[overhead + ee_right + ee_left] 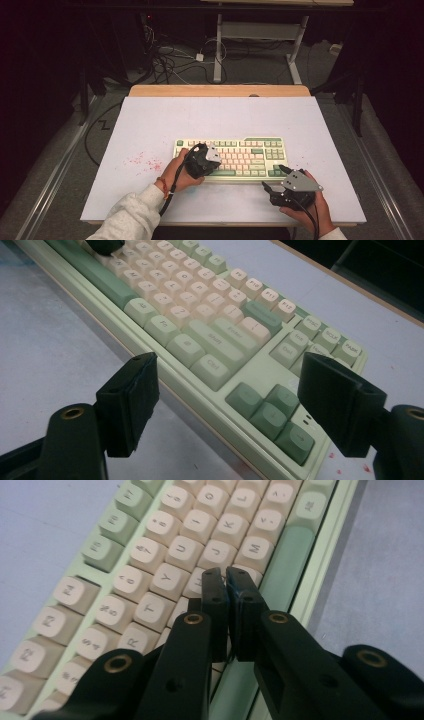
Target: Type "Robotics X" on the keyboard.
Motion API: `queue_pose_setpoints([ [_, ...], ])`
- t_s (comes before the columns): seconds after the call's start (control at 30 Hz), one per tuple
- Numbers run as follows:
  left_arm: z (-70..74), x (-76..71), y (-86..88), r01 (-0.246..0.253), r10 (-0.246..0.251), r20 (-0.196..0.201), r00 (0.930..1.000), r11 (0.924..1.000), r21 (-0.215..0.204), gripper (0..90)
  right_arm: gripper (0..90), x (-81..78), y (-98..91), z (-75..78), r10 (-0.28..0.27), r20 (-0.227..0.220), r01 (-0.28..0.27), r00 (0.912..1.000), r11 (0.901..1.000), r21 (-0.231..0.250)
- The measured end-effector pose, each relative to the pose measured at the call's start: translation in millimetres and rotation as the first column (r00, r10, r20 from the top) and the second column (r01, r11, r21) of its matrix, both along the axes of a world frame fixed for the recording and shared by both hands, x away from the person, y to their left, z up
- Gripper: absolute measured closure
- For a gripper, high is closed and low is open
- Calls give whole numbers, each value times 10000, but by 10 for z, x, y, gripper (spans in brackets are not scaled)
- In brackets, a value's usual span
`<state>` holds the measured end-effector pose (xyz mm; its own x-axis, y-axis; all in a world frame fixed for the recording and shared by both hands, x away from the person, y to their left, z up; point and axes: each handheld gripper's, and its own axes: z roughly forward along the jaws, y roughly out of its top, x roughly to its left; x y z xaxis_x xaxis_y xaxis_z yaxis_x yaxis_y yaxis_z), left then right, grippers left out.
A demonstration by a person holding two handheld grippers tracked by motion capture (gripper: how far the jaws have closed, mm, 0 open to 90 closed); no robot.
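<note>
A cream and green keyboard [260, 150] lies on the white table, near its front. My left gripper [214, 162] is held over the keyboard's left half by a hand in a pale sleeve. In the left gripper view its jaws [225, 577] stand shut with nothing between them, and their tips rest just above the H key [196, 582], beside the green space bar [285, 560]. My right gripper [274, 177] hovers open off the keyboard's front right corner. In the right gripper view its jaws [227, 365] frame the arrow keys [272, 412] and the keyboard [200, 315] beyond them.
Red specks [142, 161] mark the white table [210, 120] left of the keyboard. A wooden strip [220, 90] runs along the far edge. Beyond it, cables [170, 62] and a desk frame [260, 30] stand on the dark floor.
</note>
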<state>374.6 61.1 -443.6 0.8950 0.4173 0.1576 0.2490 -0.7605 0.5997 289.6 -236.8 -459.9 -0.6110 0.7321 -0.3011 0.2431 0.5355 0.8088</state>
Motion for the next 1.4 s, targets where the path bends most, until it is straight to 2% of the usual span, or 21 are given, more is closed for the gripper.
queue_pose_setpoints([
  [0.13, 83, -30, 90, -27, 36, 281, 9996, 9994, -338, 839, 249, -3, -8, 6, -54, 30, 54, 10000, 10000, 35],
  [0.3, 137, -85, 207, -141, 207, 802, 9966, 9965, -821, 772, 248, -3, -26, 16, -36, 45, 35, 10000, 9999, 119],
  [0.4, 149, -114, 259, -262, 349, 1131, 9930, 9967, -769, 707, 254, 1, -41, 24, -247, 171, 244, 9996, 9996, 153],
  [0.5, 141, -137, 318, -262, 361, 1264, 9913, 9965, -792, 645, 255, 6, -58, 35, -452, 228, 446, 9987, 9987, 238],
  [0.63, 113, -203, 415, -382, 549, 1808, 9820, 9948, -945, 508, 255, 9, -64, 34, -473, 221, 468, 9986, 9987, 208],
  [0.7, 108, -219, 468, -461, 651, 1873, 9801, 9935, -1042, 453, 256, 10, -61, 30, -437, 187, 433, 9989, 9989, 189],
  [0.77, 109, -238, 523, -670, 897, 2035, 9750, 9910, -1159, 373, 255, 11, -55, 23, -412, 149, 409, 9990, 9990, 167],
  [0.93, 105, -312, 672, -777, 1148, 2307, 9662, 9834, -1641, 270, 256, 11, -53, 19, -363, 78, 362, 9993, 9992, 149],
  [1.0, 83, -354, 733, -934, 1384, 2578, 9562, 9794, -1792, 244, 257, 14, -52, 16, -372, 45, 371, 9993, 9992, 164],
  [1.13, 10, -417, 858, -1309, 1761, 2610, 9491, 9746, -1816, 216, 257, 23, -42, 4, -339, -72, 340, 9994, 9992, 185],
  [1.17, -6, -430, 891, -1348, 1776, 2540, 9508, 9749, -1772, 209, 257, 24, -37, 1, -345, -89, 347, 9994, 9992, 190],
  [1.23, -37, -459, 958, -1468, 1893, 2537, 9486, 9732, -1773, 183, 258, 27, -31, -4, -315, -133, 317, 9994, 9994, 156],
  [1.3, -59, -481, 1023, -1581, 1984, 2435, 9494, 9717, -1753, 183, 258, 31, -26, -9, -298, -168, 300, 9994, 9995, 123],
  [1.4, -87, -517, 1107, -1780, 2133, 2558, 9429, 9719, -1543, 177, 258, 35, -21, -13, -274, -226, 276, 9994, 9996, 109],
])
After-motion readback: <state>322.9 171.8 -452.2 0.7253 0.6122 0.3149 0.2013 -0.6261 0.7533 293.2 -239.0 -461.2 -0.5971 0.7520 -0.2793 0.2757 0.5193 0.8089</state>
